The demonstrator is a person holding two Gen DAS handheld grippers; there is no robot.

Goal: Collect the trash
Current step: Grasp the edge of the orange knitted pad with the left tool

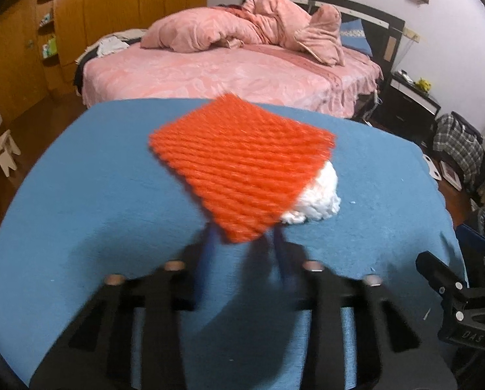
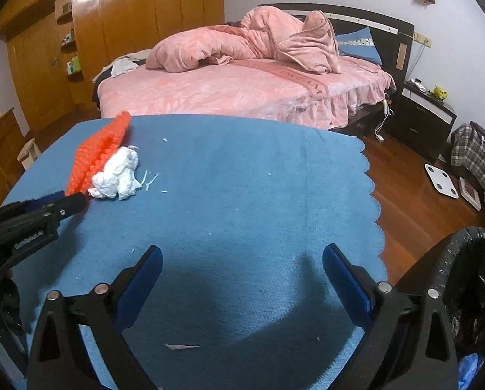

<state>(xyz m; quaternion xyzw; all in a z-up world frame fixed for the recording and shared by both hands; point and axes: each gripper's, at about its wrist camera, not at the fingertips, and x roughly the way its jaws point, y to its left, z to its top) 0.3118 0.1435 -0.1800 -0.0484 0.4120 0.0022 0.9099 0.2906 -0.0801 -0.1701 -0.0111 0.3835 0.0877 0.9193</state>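
Observation:
My left gripper (image 1: 242, 234) is shut on the near corner of an orange foam net (image 1: 239, 162) and holds it lifted just above the blue tablecloth (image 1: 96, 211). From the right wrist view the left gripper (image 2: 79, 200) and the net (image 2: 96, 152) are at the far left. A crumpled white tissue wad (image 1: 317, 198) lies on the cloth beside the net; it also shows in the right wrist view (image 2: 117, 175). My right gripper (image 2: 242, 266) is open and empty over the near middle of the cloth. A black-lined trash bin (image 2: 463, 279) stands at the table's right.
Small white paper scraps (image 2: 151, 178) and a strip (image 2: 180, 346) lie on the cloth. A pink bed (image 2: 242, 87) stands behind the table. A black nightstand (image 2: 427, 113), a white scale (image 2: 440, 180) and a plaid bag (image 2: 476, 156) are on the right floor. Wooden wardrobes (image 2: 128, 26) line the left.

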